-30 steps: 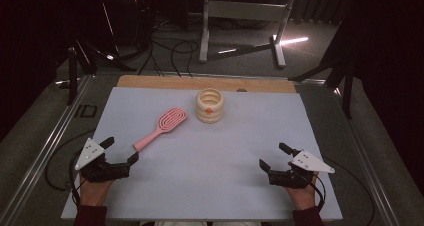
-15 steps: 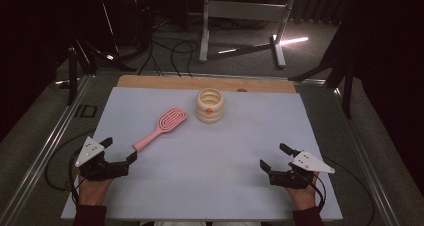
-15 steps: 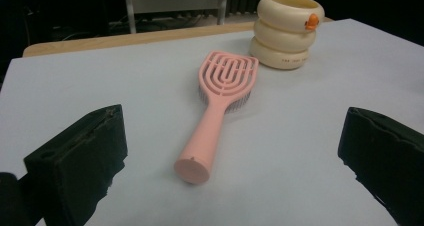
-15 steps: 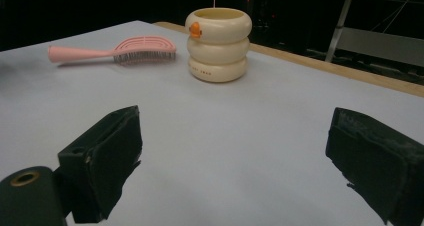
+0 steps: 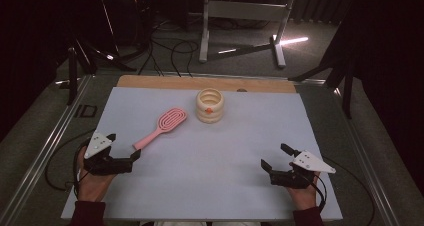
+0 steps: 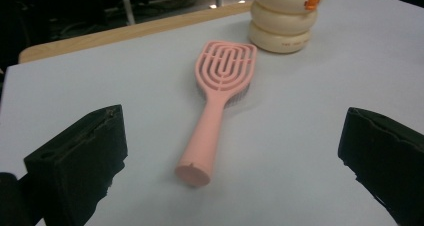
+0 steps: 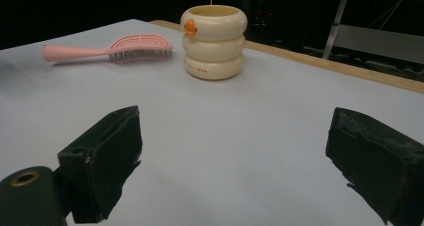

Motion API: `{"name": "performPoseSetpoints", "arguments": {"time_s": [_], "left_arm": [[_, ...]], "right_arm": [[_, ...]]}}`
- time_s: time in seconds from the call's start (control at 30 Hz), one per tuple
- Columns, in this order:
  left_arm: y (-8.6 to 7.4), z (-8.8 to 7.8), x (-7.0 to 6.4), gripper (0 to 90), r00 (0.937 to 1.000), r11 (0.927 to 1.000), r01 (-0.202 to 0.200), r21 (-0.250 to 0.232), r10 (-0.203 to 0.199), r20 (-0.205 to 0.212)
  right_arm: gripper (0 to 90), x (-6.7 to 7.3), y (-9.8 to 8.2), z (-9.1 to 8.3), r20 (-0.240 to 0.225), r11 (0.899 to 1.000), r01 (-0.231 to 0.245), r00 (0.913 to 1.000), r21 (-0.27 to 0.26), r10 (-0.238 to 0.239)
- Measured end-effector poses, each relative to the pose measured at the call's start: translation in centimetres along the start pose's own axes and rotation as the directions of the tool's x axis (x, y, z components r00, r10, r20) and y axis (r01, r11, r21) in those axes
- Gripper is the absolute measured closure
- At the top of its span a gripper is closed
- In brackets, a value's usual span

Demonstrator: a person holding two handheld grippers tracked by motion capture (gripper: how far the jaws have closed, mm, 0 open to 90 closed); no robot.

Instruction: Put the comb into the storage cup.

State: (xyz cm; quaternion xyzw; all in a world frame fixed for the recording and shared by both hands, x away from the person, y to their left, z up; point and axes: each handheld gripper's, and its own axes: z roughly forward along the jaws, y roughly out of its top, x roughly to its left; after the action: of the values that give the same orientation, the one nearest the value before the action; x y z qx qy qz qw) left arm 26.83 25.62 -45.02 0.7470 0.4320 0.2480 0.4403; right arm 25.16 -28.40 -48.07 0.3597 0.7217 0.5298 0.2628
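A pink hairbrush (image 5: 161, 127) lies on the pale mat, head toward the far side and handle toward the near left. Just right of its head a cream ribbed cup (image 5: 210, 106) with an orange dot stands upright. My left gripper (image 5: 123, 146) is open, just short of the handle end. In the left gripper view the brush (image 6: 215, 101) lies between and beyond the wide jaws of my left gripper (image 6: 232, 146), with the cup (image 6: 282, 21) behind it. My right gripper (image 5: 274, 156) is open at the near right. The right gripper view shows the cup (image 7: 214, 41) and brush (image 7: 115, 50) far ahead.
The pale mat (image 5: 250, 131) covers the table, with a wooden strip (image 5: 165, 82) along its far edge. Metal rails (image 5: 45, 151) run down both sides. Cables and a stand's legs (image 5: 240, 48) are on the dark floor behind the table.
My left gripper has crept slightly forward toward the brush handle. The right gripper, brush and cup have not moved.
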Motion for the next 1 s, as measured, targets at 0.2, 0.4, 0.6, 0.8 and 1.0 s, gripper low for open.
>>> {"name": "performPoseSetpoints", "arguments": {"time_s": [0.2, 0.4, 0.6, 0.8, 1.0], "left_arm": [[1.5, 0.3, 0.4, 0.0, 0.9998, 0.9995, -0.019, 0.026, 0.02, -0.008], [2.7, 0.9, 0.7, 0.0, 0.9982, 0.9961, -0.056, 0.068, 0.057, -0.02], [3.5, 1.9, 1.0, 0.0, 0.9965, 0.9933, -0.071, 0.091, 0.075, -0.037], [4.2, 2.8, 1.4, 0.0, 0.9947, 0.9887, -0.088, 0.122, 0.094, -0.042], [4.8, 3.3, 2.2, 0.0, 0.9963, 0.9869, -0.072, 0.144, 0.078, -0.037]], "right_arm": [[7.9, 0.1, 0.0, 0.1, 0.001, 1.0, -0.001, 1.0, 0.006, 0.001], [7.9, 0.0, 0.0, 0.0, 0.001, 1.0, -0.005, 1.0, 0.005, 0.005], [7.9, -0.1, -0.1, 0.1, 0.007, 1.0, -0.003, 1.0, 0.006, 0.003], [7.9, -0.1, -0.1, 0.0, 0.008, 1.0, -0.002, 1.0, 0.004, 0.002], [7.9, -0.1, -0.1, 0.0, 0.008, 1.0, -0.004, 1.0, 0.004, 0.004]]}}
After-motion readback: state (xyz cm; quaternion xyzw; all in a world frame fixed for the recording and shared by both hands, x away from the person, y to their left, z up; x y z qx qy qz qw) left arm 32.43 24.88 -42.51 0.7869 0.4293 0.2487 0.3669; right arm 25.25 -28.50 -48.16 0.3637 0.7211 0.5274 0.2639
